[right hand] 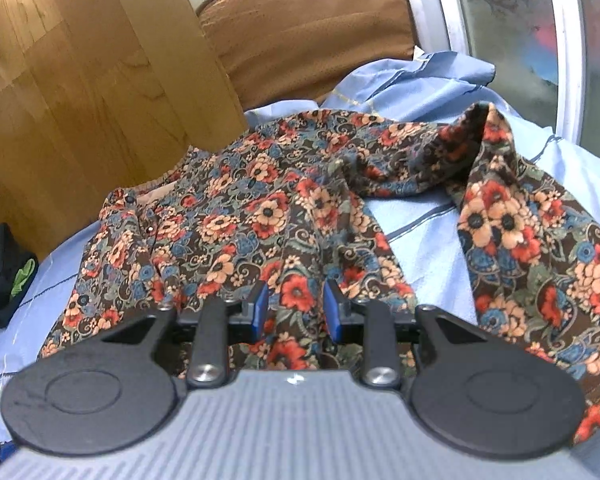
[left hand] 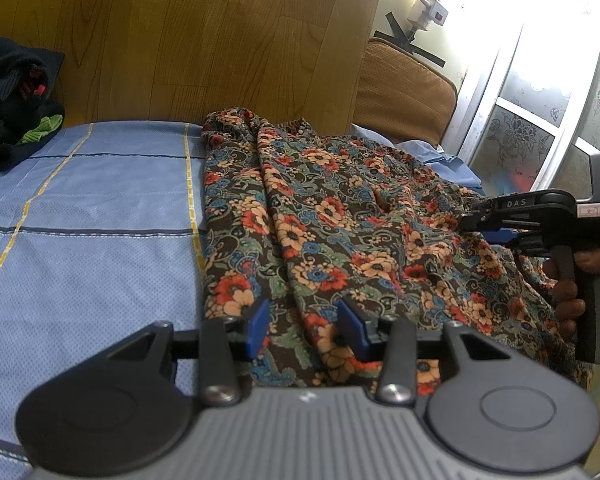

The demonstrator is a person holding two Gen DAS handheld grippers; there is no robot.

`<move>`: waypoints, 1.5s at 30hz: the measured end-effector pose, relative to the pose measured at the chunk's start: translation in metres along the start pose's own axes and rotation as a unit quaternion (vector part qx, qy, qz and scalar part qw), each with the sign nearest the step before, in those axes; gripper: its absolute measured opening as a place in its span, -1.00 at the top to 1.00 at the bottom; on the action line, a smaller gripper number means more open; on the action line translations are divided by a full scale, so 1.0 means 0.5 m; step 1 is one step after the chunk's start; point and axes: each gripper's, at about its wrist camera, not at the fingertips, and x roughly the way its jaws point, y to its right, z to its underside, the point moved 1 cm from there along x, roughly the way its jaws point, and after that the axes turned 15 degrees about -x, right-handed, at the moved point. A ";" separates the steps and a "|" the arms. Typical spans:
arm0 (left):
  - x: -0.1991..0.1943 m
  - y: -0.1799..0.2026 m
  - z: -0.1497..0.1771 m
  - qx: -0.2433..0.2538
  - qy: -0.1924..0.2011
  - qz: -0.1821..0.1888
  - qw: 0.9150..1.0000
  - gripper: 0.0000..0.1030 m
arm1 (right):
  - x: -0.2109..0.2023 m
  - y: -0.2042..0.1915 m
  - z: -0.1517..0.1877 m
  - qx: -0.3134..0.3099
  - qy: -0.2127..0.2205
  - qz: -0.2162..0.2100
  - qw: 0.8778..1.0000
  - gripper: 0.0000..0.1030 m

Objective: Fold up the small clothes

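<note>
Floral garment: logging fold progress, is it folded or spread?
Mostly spread: floral garment lies open across the blue sheet, one rumpled part raised.

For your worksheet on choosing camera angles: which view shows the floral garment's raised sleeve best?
The right wrist view: the floral garment lies spread across the blue bedsheet, its sleeve peaked up and fully in frame. The left wrist view shows the body clearly, but the right gripper covers that side.

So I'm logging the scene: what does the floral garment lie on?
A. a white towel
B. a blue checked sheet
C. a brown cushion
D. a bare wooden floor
B: the floral garment is spread over the blue checked sheet, with the brown cushion standing behind it.
</note>
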 end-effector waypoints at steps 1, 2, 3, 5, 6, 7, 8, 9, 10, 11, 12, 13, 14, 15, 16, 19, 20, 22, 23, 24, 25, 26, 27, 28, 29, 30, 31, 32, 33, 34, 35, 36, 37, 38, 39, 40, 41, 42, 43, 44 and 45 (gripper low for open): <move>0.000 0.000 0.000 0.000 0.000 0.000 1.000 0.23 | 0.000 0.000 0.000 0.000 0.000 0.000 1.000 0.34; 0.000 0.000 0.000 0.000 0.000 0.000 1.000 0.23 | 0.001 -0.001 0.001 0.000 0.000 -0.001 1.000 0.35; 0.000 0.000 0.000 0.000 0.000 0.000 1.000 0.22 | 0.001 -0.001 0.000 0.000 0.000 -0.002 1.000 0.35; 0.000 0.000 0.000 0.000 0.000 0.000 1.000 0.22 | 0.000 -0.002 0.000 0.000 0.001 -0.002 1.000 0.34; 0.000 0.001 0.000 0.000 0.000 0.000 1.000 0.22 | -0.001 -0.001 0.000 0.000 0.001 -0.002 1.000 0.35; 0.000 0.001 0.000 0.000 0.000 0.000 1.000 0.21 | -0.001 -0.001 0.000 0.000 0.002 -0.002 1.000 0.34; 0.000 0.000 0.000 0.000 0.000 0.000 1.000 0.21 | 0.000 0.000 0.000 0.001 0.002 -0.003 1.000 0.34; 0.000 0.001 0.001 0.000 0.000 0.000 1.000 0.21 | 0.000 0.000 0.000 0.001 0.001 -0.003 1.000 0.34; 0.000 0.001 0.001 0.000 0.000 0.000 1.000 0.21 | 0.000 0.001 0.001 0.001 0.001 -0.003 1.000 0.34; 0.000 0.001 0.001 0.000 0.000 0.000 1.000 0.21 | 0.000 0.000 0.001 0.001 0.000 -0.003 1.000 0.34; 0.000 0.001 0.001 0.000 0.000 0.000 1.000 0.21 | 0.000 0.000 0.002 0.001 0.000 -0.003 1.000 0.34; 0.000 0.001 0.001 0.000 0.000 0.000 1.000 0.21 | 0.000 0.000 0.002 0.001 0.000 -0.003 1.000 0.34; -0.001 0.001 0.000 -0.001 0.001 0.000 1.000 0.21 | 0.000 0.000 0.003 0.001 0.000 -0.004 1.000 0.34; -0.001 0.000 0.000 -0.001 0.001 0.000 1.000 0.21 | 0.000 0.000 0.003 0.002 0.000 -0.003 1.000 0.34; -0.001 0.001 0.000 -0.001 0.001 0.000 1.000 0.21 | 0.000 0.001 0.003 0.002 0.001 -0.003 1.000 0.34; -0.001 0.000 0.000 -0.001 0.000 0.002 1.000 0.20 | -0.004 0.001 0.001 0.003 0.004 -0.003 1.000 0.34; -0.001 -0.001 0.000 -0.001 0.000 0.003 1.000 0.20 | -0.006 0.002 0.001 0.003 0.006 -0.003 1.000 0.34; -0.001 -0.002 0.000 -0.002 -0.001 0.004 1.000 0.20 | -0.012 0.004 0.000 0.000 0.011 -0.003 1.000 0.34; -0.001 -0.003 0.000 -0.003 -0.001 0.005 1.000 0.20 | -0.015 0.005 -0.001 -0.002 0.013 -0.002 1.000 0.34; -0.001 -0.004 0.000 -0.002 -0.002 0.006 1.000 0.20 | -0.017 0.008 -0.002 -0.003 0.015 -0.001 1.000 0.34; -0.001 -0.004 0.000 -0.002 -0.002 0.007 1.000 0.20 | -0.020 0.010 -0.002 -0.003 0.016 -0.003 1.000 0.34; -0.002 -0.005 -0.001 -0.002 -0.002 0.008 1.000 0.19 | -0.023 0.012 -0.001 -0.002 0.018 -0.005 1.000 0.34; -0.002 -0.005 0.000 -0.001 -0.003 0.008 1.000 0.18 | -0.025 0.013 -0.001 -0.001 0.019 -0.008 1.000 0.34; -0.002 -0.004 0.001 0.000 -0.003 0.008 1.000 0.17 | -0.027 0.014 0.001 -0.003 0.019 -0.012 1.000 0.34; -0.001 -0.005 -0.001 0.001 -0.003 0.009 1.000 0.16 | -0.028 0.013 0.002 -0.005 0.019 -0.014 1.000 0.34; -0.001 -0.004 -0.001 0.002 -0.004 0.009 1.000 0.16 | -0.029 0.013 0.004 -0.009 0.018 -0.016 1.000 0.34; 0.000 -0.005 0.000 0.003 -0.004 0.009 1.000 0.16 | -0.028 0.012 0.006 -0.014 0.017 -0.019 1.000 0.34; 0.000 -0.005 0.000 0.003 -0.004 0.009 1.000 0.16 | -0.028 0.011 0.008 -0.017 0.016 -0.022 0.999 0.34; 0.000 -0.005 0.000 0.002 -0.005 0.010 1.000 0.15 | -0.028 0.011 0.010 -0.020 0.015 -0.024 0.999 0.34; 0.000 -0.005 0.000 0.002 -0.004 0.010 1.000 0.15 | -0.028 0.012 0.012 -0.023 0.015 -0.026 0.999 0.34; 0.000 -0.005 0.000 0.003 -0.004 0.010 1.000 0.15 | -0.028 0.013 0.014 -0.024 0.016 -0.027 0.999 0.34; 0.001 -0.005 0.000 0.003 -0.004 0.010 1.000 0.14 | -0.028 0.015 0.016 -0.024 0.017 -0.029 0.999 0.34; 0.001 -0.005 0.000 0.003 -0.004 0.011 1.000 0.13 | -0.029 0.018 0.016 -0.024 0.018 -0.031 0.999 0.34; 0.001 -0.005 -0.001 0.003 -0.004 0.012 1.000 0.12 | -0.030 0.022 0.017 -0.021 0.020 -0.033 0.999 0.34; 0.001 -0.006 -0.001 0.002 -0.004 0.014 1.000 0.11 | -0.032 0.027 0.018 -0.019 0.022 -0.035 0.999 0.34; 0.002 -0.006 -0.001 0.001 -0.004 0.015 1.000 0.11 | -0.033 0.031 0.018 -0.017 0.023 -0.036 0.999 0.34; 0.002 -0.006 -0.002 0.000 -0.005 0.016 1.000 0.11 | -0.034 0.037 0.019 -0.014 0.025 -0.037 0.999 0.34; 0.002 -0.008 -0.002 0.000 -0.005 0.017 1.000 0.11 | -0.035 0.043 0.019 -0.011 0.026 -0.039 0.999 0.34; 0.002 -0.007 -0.002 -0.001 -0.005 0.017 1.000 0.11 | -0.036 0.048 0.020 -0.008 0.028 -0.040 0.999 0.34; 0.002 -0.007 -0.002 -0.002 -0.005 0.018 1.000 0.11 | -0.037 0.053 0.021 -0.006 0.029 -0.042 0.999 0.34; 0.002 -0.007 -0.002 -0.002 -0.005 0.018 1.000 0.10 | -0.038 0.057 0.021 -0.003 0.031 -0.044 0.999 0.34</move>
